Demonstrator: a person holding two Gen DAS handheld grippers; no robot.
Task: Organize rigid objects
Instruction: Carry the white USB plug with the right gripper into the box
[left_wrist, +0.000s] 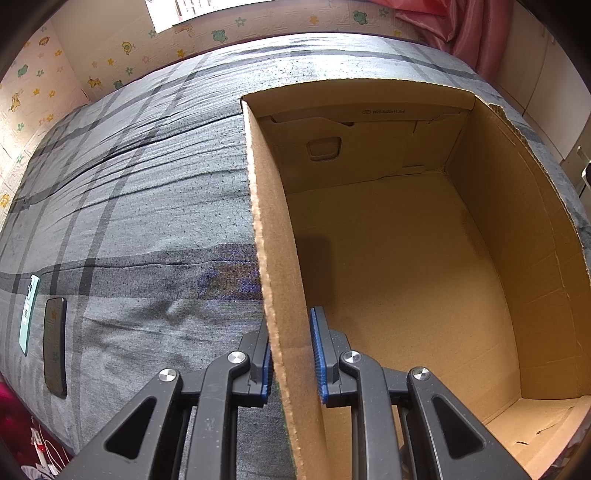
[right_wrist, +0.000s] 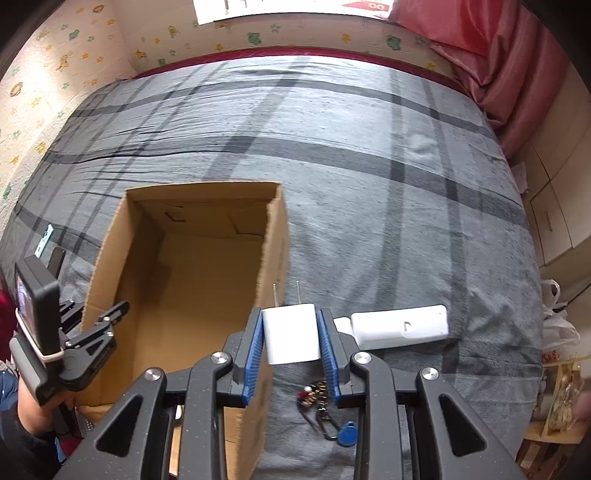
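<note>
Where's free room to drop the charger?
The cardboard box floor is bare wall to wall. Open blanket lies beyond the box and the white remote. Crowded: keys beside the box, under the right hand-held gripper holding the charger.

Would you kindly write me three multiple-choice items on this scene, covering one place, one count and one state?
1. Where does the set of keys with the blue fob lie?
A. Inside the box
B. On the grey checked bedcover, right of the box
C. On the floor

2. How many metal prongs does the white plug-in charger show?
A. Two
B. Three
C. None

3. What is the left gripper doing?
A. Hanging open above the bed
B. Holding a phone
C. Clamped on a wall of the open brown cardboard box

Answers: 1 B, the keys lie on the cover beside the box's outer wall. 2 A, two prongs stick out of the charger, held in the right gripper. 3 C, its blue pads sit either side of the cardboard edge.
</note>
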